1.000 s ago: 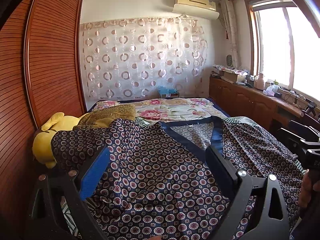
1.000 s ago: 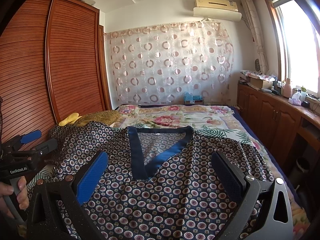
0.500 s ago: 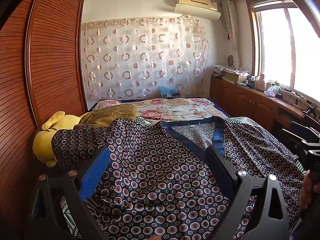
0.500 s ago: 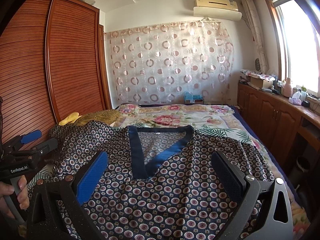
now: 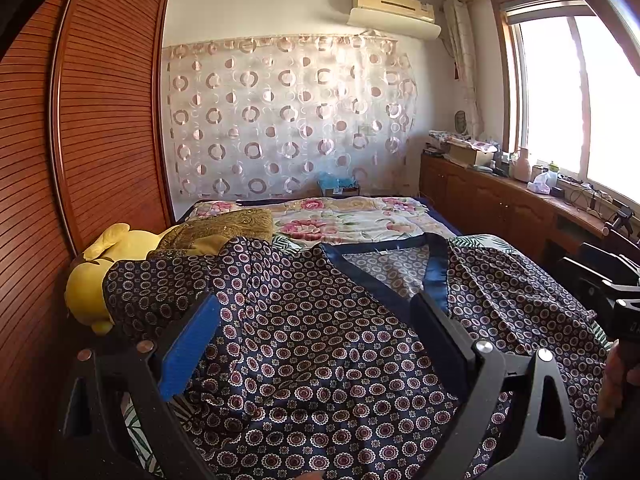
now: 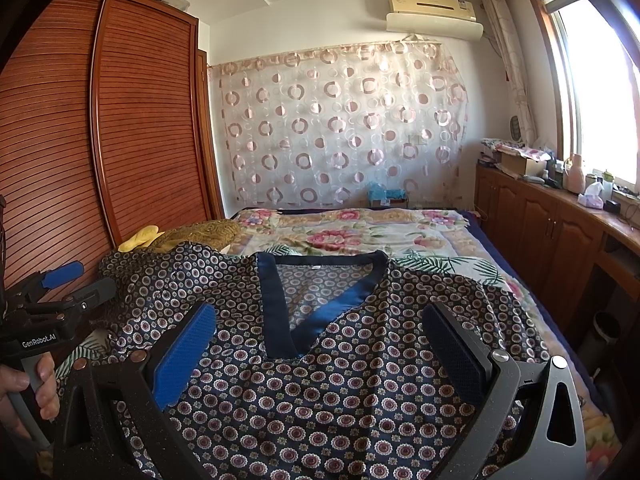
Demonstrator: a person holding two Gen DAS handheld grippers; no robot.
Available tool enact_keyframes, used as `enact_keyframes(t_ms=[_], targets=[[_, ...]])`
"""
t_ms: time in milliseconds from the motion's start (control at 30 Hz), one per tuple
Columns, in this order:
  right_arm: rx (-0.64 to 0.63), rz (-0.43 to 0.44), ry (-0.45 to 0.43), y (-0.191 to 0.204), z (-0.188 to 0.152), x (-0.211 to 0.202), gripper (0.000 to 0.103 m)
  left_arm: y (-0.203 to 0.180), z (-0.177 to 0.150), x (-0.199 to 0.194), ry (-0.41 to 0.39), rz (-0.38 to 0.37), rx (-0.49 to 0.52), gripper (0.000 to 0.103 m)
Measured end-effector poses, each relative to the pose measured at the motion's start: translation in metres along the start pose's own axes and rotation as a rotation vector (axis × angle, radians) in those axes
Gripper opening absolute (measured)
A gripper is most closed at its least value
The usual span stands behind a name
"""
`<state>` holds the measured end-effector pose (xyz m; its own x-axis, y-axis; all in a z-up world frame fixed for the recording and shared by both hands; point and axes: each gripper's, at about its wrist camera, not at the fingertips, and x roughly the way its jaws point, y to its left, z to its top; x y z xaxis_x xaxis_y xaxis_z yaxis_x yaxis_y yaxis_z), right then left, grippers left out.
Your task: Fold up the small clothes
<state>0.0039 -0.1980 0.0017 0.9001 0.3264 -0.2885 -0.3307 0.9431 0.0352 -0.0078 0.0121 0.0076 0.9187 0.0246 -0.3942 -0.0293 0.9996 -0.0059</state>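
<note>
The bed (image 6: 440,240) carries a navy patterned top (image 6: 360,380) spread flat across its near end, V-neck facing up; a yellow plush toy (image 5: 88,280) lies beside the top's sleeve. Left gripper (image 5: 316,320) and right gripper (image 6: 320,328) hang above the top, jaws wide, holding nothing

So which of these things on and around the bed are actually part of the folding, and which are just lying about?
Part of the job:
- dark navy patterned V-neck top with blue trim, spread on the bed
- left gripper, open above it
- right gripper, open above it

Just lying about:
- yellow plush toy
- gold patterned cushion
- floral quilt
- pink bottle on the wooden counter
</note>
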Motion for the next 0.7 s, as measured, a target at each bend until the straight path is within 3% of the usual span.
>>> enact_keyframes(t_ms=[700], targets=[[-0.001,0.008,-0.001,-0.0014,-0.0001,0.0044,0.103,-0.0023,0.0004,-0.0002,-0.001,0.001,0.001,0.096]])
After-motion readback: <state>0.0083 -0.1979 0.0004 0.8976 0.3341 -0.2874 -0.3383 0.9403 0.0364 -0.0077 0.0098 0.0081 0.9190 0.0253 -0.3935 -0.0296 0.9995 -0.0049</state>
